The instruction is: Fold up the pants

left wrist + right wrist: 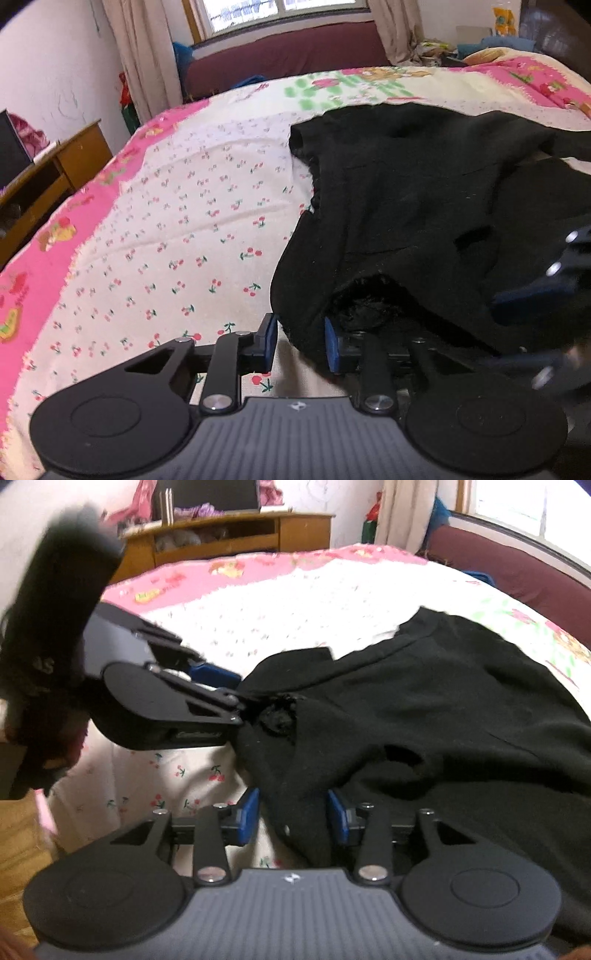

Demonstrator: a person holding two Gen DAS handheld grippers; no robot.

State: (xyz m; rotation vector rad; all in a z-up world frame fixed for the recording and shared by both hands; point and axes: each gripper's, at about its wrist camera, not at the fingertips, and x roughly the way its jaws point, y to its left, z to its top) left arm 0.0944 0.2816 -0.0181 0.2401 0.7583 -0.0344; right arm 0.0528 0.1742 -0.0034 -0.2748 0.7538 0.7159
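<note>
Black pants (pixel 424 206) lie bunched and unfolded on the bed (pixel 184 206); folding has barely begun. Left gripper (pixel 301 341) jaws clamp the near fabric edge; right gripper (pixel 291 814) jaws straddle fabric, grip uncertain; every fold remains.

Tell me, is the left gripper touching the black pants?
Touching. In the right wrist view, the left gripper bites into the bunched edge of the black pants, the fabric puckering right at its tips with no gap showing.
</note>
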